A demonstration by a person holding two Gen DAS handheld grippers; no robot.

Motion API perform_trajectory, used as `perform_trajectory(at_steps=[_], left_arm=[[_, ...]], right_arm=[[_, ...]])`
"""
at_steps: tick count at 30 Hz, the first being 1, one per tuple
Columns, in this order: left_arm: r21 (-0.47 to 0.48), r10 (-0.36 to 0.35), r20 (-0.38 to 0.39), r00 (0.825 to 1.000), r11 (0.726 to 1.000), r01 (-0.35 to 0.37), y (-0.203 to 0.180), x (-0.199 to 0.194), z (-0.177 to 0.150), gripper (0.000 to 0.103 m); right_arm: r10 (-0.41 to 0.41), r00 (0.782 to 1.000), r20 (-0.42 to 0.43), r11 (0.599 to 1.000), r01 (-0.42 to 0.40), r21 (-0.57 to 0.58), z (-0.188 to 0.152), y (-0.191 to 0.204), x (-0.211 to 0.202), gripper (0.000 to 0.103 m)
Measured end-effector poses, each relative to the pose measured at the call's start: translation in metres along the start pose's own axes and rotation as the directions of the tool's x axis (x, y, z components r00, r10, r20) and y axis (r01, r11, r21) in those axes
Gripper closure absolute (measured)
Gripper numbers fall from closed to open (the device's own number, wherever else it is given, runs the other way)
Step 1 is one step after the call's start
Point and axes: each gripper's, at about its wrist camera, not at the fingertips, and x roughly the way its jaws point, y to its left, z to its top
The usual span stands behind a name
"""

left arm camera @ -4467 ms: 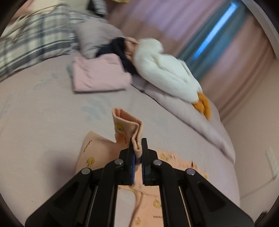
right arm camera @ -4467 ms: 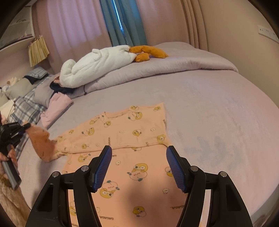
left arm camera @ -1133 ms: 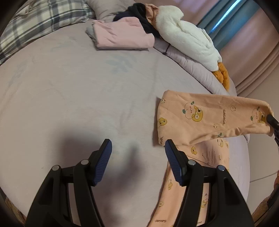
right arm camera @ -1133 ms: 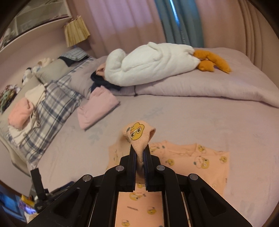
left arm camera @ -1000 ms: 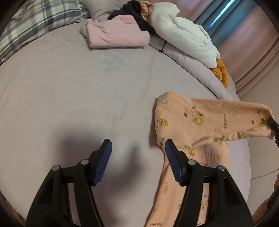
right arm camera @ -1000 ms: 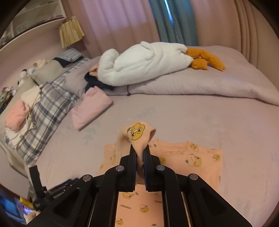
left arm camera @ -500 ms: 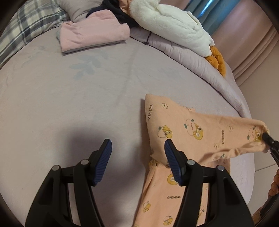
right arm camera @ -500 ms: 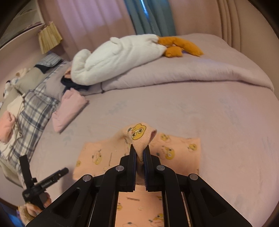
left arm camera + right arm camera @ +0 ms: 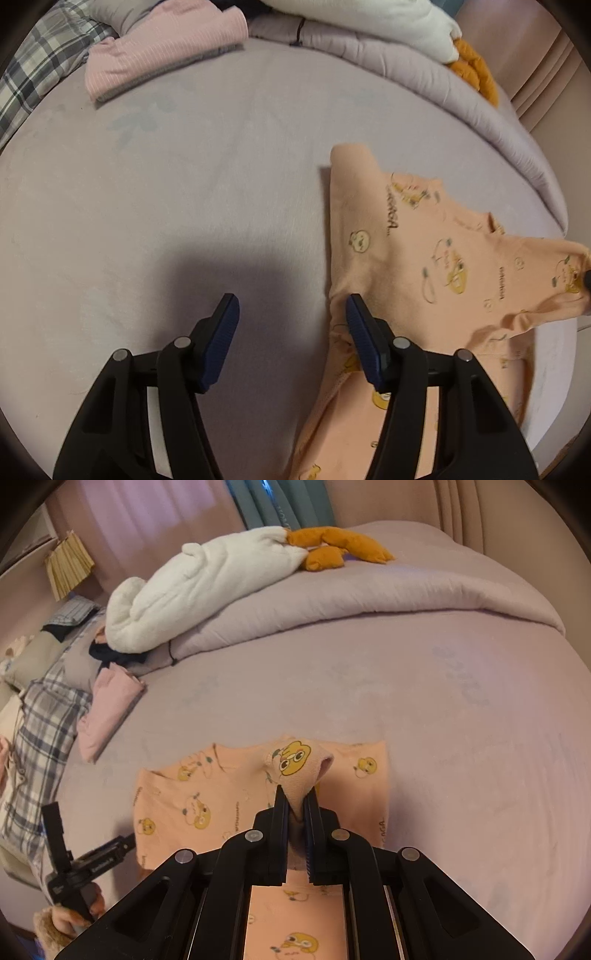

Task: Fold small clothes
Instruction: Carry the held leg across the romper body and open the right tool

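White plush duck [image 9: 207, 583], plaid blanket [image 9: 40, 723]

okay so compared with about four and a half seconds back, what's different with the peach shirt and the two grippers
The left gripper has let go of the sleeve cuff it pinched then; its jaws now stand apart and are closing over bare bed sheet. The right gripper, open then, is now shut on the other sleeve of the peach shirt and has drawn it across the body. The pink folded garment and white plush stayed put.
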Motion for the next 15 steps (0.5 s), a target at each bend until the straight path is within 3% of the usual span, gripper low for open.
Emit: perform_trajectory(at_steps=[6, 10, 15], left_arm=[[-0.007, 0.018, -0.005, 1.000, 1.000, -0.018, 0.004, 0.003, 0.001, 0.045], [-0.031, -0.042, 0.023, 0.999, 0.999, 0.043, 0.003, -0.017, 0.006, 0.047], [0.007, -0.106, 0.090, 0.990, 0.994, 0.106, -0.015, -0.048, 0.009, 0.046]], right_arm=[[-0.009, 1.000, -0.018, 1.000, 0.009, 0.030, -0.003, -0.012, 0.008, 0.094], [-0.010, 1.000, -0.027, 0.999, 0.010, 0.037, -0.006, -0.017, 0.011, 0.094], [-0.004, 1.000, -0.030, 0.999, 0.005, 0.041, -0.007, -0.018, 0.014, 0.094]])
